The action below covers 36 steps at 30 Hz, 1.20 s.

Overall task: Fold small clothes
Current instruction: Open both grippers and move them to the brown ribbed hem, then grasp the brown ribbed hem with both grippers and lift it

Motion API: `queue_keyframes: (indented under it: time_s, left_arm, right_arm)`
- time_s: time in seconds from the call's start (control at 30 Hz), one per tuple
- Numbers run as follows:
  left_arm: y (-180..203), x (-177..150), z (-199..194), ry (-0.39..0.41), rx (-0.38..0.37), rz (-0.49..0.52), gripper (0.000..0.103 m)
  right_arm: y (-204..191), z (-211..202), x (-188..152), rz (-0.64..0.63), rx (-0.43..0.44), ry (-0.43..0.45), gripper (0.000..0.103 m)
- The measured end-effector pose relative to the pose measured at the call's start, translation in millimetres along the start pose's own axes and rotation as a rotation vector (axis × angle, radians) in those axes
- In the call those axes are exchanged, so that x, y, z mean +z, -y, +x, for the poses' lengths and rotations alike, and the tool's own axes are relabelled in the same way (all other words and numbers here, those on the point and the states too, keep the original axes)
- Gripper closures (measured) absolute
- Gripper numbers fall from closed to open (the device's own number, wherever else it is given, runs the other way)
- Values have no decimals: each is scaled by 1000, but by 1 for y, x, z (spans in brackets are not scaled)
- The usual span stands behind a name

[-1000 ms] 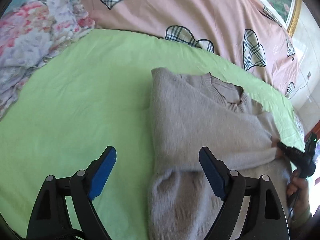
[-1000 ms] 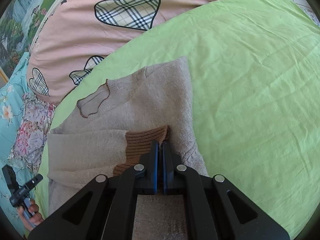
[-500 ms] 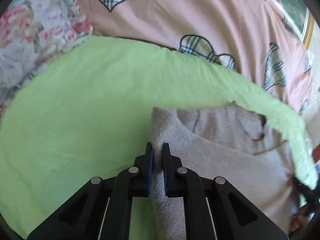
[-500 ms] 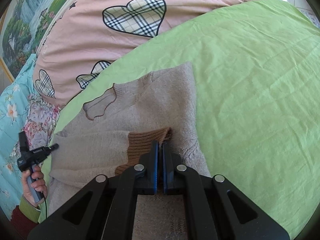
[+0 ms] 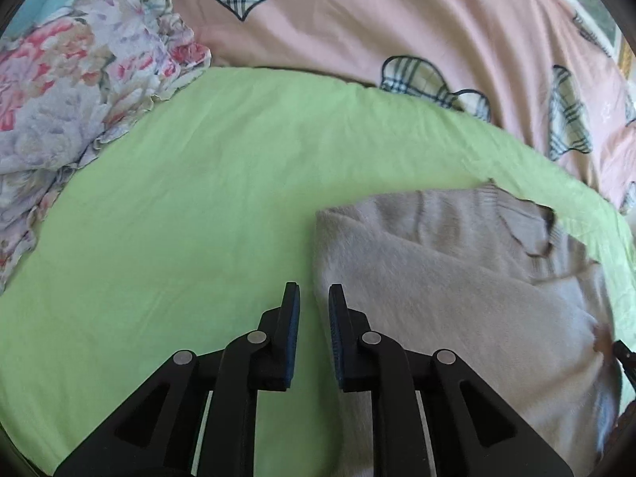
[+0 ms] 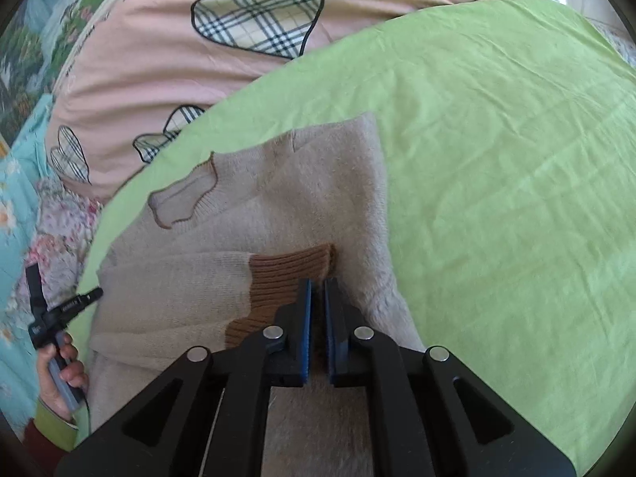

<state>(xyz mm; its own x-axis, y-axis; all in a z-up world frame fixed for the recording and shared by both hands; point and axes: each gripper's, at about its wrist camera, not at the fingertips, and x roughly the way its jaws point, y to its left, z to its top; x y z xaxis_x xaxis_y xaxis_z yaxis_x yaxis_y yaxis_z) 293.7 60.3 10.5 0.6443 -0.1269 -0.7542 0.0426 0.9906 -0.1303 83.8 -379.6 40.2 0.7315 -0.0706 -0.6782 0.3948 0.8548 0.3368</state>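
Observation:
A beige knit sweater (image 6: 318,198) lies on the green sheet (image 6: 497,159), one sleeve folded across its chest. The sleeve's brown ribbed cuff (image 6: 286,274) ends at my right gripper (image 6: 318,283). Its pads are still pinched on the cuff's edge and are only starting to part. In the left wrist view the sweater (image 5: 457,278) fills the lower right. My left gripper (image 5: 314,290) hovers over bare sheet just left of the sweater's folded edge. Its jaws are opening, with a narrow gap and nothing between them. The same left gripper (image 6: 93,293) shows in the right wrist view, in a person's hand.
A pink quilt with plaid hearts (image 5: 397,39) borders the green sheet (image 5: 179,218) at the back. A crumpled floral blanket (image 5: 71,91) lies at the far left. Broad green sheet stretches left of the sweater and to its right (image 6: 516,238).
My left gripper went from wide open to shut at the sweater's left fold edge, then slid off to its left and parted slightly. The right gripper stayed at the cuff.

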Motion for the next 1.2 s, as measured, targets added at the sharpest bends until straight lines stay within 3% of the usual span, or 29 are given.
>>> queue_keyframes:
  time_s: [0.07,0.17,0.2,0.23,0.3,0.53,0.7,1.0,1.2]
  left_arm:
    - [5,-13,-21,11,-24,12,86]
    - [11,-48,-57,12,-74,24,66]
    - [12,-60,-68,12,-94,26,64]
    - [13,-70,-76,10,-110,31,64]
    - [19,-97,-96,1,-125,50,64]
    - [19,-165,-140,-31,-144,66,62]
    - [5,-198,-166,-44,-147,73,49]
    - [-22,-261,-193,-152,-231,11,49]
    - [-20,-295,-197,-171,-268,-10,49]
  right_arm:
    - [1,-17,-8,15,33,5,96]
    - [-1,-37,-24,28,60,-3,94]
    - [-1,-43,-30,30,63,-7,88]
    - [-2,-50,-37,36,64,-8,71]
    - [-2,-63,-50,40,75,4,51]
    - [3,-94,-95,31,89,-44,50]
    - [6,-122,-111,-7,96,-46,50]
    - [24,-161,-148,-62,154,-94,47]
    - [45,-182,-170,-62,169,-119,46]
